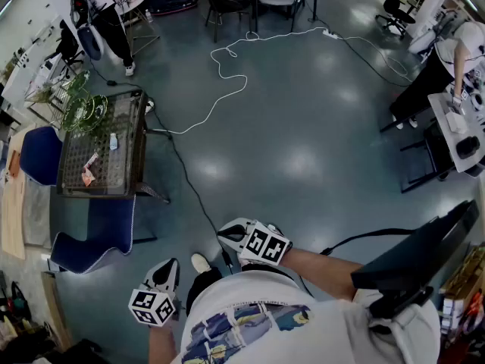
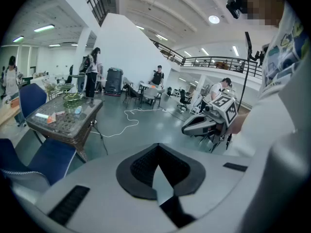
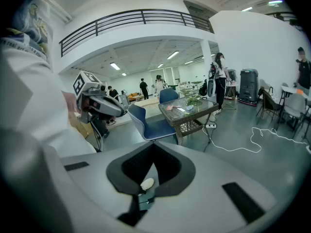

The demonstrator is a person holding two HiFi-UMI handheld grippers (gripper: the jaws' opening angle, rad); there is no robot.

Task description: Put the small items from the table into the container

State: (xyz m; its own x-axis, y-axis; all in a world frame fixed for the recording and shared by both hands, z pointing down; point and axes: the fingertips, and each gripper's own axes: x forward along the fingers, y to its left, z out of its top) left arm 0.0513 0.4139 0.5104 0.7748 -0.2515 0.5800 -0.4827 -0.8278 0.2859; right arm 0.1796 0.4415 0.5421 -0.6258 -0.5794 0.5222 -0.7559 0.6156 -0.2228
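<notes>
Both tools are held close to the body, well apart from the work, so the step in hand is judged to be the approach. The right tool [image 1: 224, 234] is clenched on nothing. The left tool [image 1: 168, 268] appears to have its jaws slightly apart, also with nothing between them. The small items, among them a red-and-white packet [image 1: 89, 174] and a pale bottle-like piece [image 1: 113, 141], lie on the glass top of the desk [image 1: 139, 152] at the far left of the head view. The green glass dish [image 1: 85, 112], presumably the container, sits on the desk's far end. To approach well, walk toward the desk's open long side. The blue chair [image 1: 106, 232] blocks the near end, and a second chair [image 1: 39, 155] stands on the far side. Step over the black cable [image 1: 189, 186], which runs across the floor from the desk toward the feet, and not onto it. Release the right tool fully before lowering it over an item. Take one item per tool, starting with the piece nearest the dish. The flat packet will probably need a low, shallow grip at one edge.
</notes>
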